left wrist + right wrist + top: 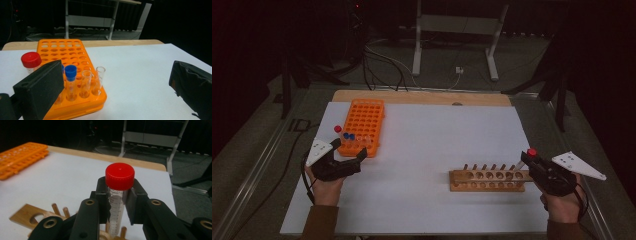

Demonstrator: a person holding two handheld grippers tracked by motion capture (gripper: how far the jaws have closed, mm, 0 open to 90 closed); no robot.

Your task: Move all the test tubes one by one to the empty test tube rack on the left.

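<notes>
My right gripper (118, 202) is shut on a clear graduated tube with a red cap (119, 176), held upright just below the cap. In the high view that gripper (530, 159) holds the tube (531, 152) above the right end of a wooden peg rack (489, 180). My left gripper (348, 154) rests open on the white sheet beside an orange tube rack (363, 125), nothing between its jaws. In the left gripper view the orange rack (75, 65) holds a blue-capped tube (70, 80) and two uncapped glass tubes (85, 82); a red-capped tube (31, 60) stands at the rack's left.
A white sheet (427, 150) covers a wooden tabletop (422, 96). Beyond the table's far edge stand a metal frame's legs (454, 45) and loose cables (382, 65) on a dark floor. A metal rail (257, 170) runs along the left side.
</notes>
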